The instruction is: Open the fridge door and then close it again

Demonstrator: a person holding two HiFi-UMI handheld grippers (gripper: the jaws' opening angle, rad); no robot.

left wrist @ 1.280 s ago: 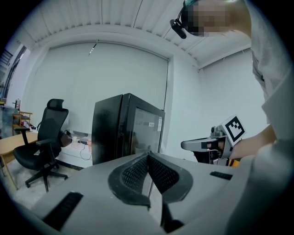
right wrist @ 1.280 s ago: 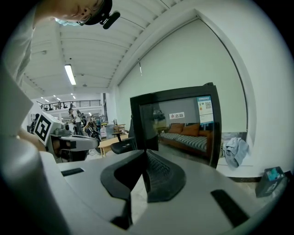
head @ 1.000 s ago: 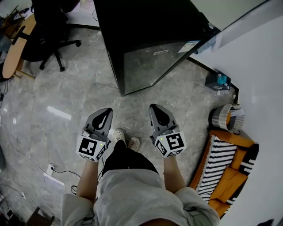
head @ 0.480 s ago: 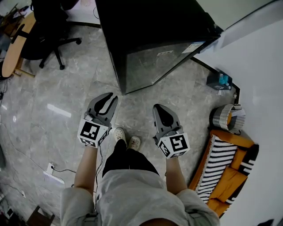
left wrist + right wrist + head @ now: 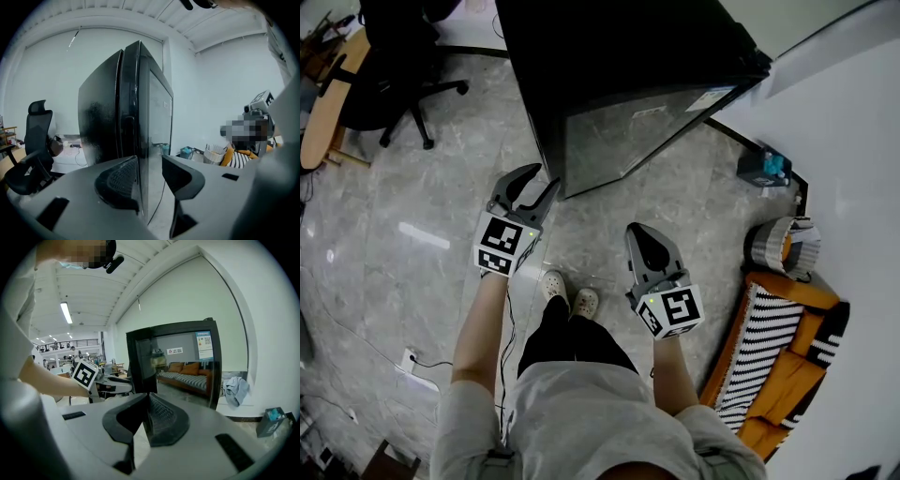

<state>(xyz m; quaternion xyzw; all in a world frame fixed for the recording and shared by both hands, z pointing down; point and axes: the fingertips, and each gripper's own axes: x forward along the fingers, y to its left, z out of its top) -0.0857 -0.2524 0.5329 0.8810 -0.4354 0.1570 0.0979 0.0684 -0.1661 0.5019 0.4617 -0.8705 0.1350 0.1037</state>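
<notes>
1. Change: the left gripper has gone forward from beside the person's knees toward 12 o'clock. It now sits close to the near left corner of the fridge. Its jaws have just been opening and stand wide apart, with nothing pressed between the pads.
2. In the left gripper view, the left gripper frames the vertical front edge of the fridge, dead ahead at 12 o'clock. The edge appears to lie beyond the tips, not yet between them.
3. The right gripper has not shifted and hangs at 1 o'clock from the person's feet. In its own view the right gripper has its jaws closed on each other and holds nothing.
4. The fridge is black and stands on the floor at 12 o'clock, with its door shut. The glossy front mirrors the room.
5. Judgement: this is the approach stage and the door has not been opened. The spread left jaws look set to take the door's edge next.
6. Hard to make out:
   - No handle is identifiable in any view.
   - The hinge side is uncertain.
   - The top and back of the fridge are cut off at 12 o'clock in the head view.
   - From above I cannot tell whether the left tips touch the fridge or hang just short of it.
</notes>
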